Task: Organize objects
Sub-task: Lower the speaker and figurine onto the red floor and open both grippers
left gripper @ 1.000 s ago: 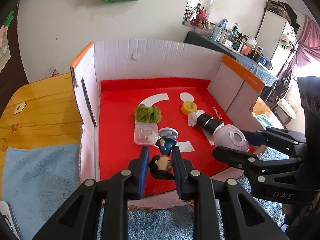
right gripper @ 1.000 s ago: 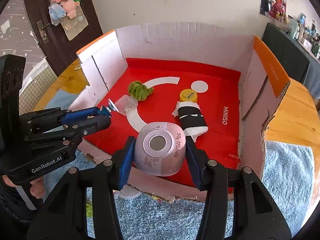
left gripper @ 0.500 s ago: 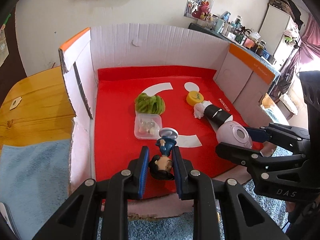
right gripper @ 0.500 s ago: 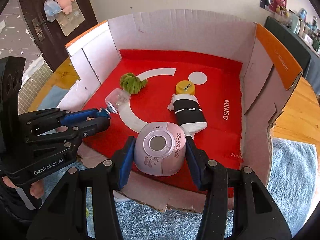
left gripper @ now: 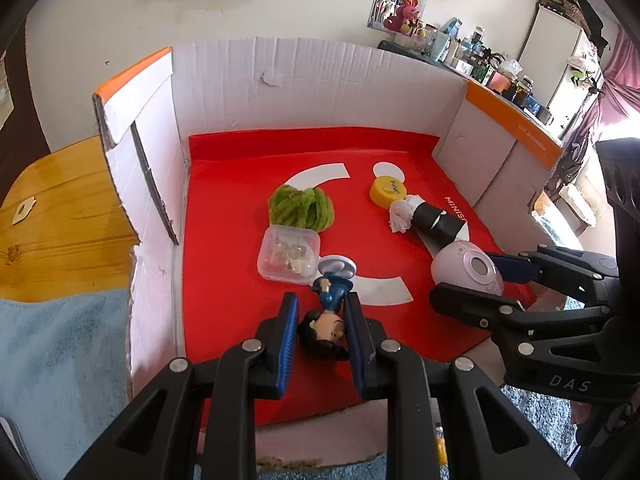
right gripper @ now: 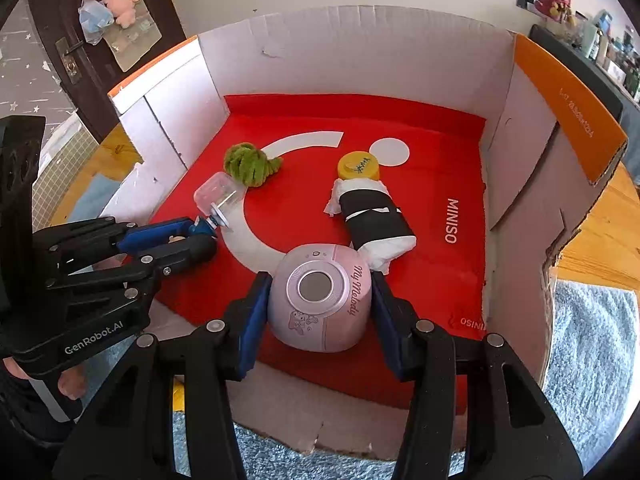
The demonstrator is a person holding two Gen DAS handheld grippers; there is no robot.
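Left wrist view
- Step in hand: judged to be setting two carried items into the white cardboard box with the red paper liner (left gripper: 224,216).
- Left tongs: the left gripper (left gripper: 322,322) is clamped on a small plastic figurine with dark hair, blue clothes and a round pale base (left gripper: 326,312), held by the head, base pointing into the box.
- Where it is: above the near part of the liner, its base just beside the small clear plastic case of pins (left gripper: 289,255).
- How to do it well: lower it onto bare red, clear of the case and the fuzzy green bundle (left gripper: 301,209), then part the jaws slowly; the top-heavy figure may tip.

Right wrist view
- Right tongs: the right gripper (right gripper: 318,304) is clamped on a rounded lilac plastic gadget with a grey lens-like disc and "My Melody" lettering (right gripper: 320,300), pads on both flanks.
- Where it is: over the near edge of the liner, just beside the roll wrapped in black band and white tissue (right gripper: 372,220); whether they touch I cannot tell.
- Nearby: a yellow round lid (right gripper: 358,165) lies at the roll's far end.
- How to do it well: set it down short of the roll; its curved shell could roll, so release only once it rests.
- Look: smooth, glossy, printed cartoon below the disc.
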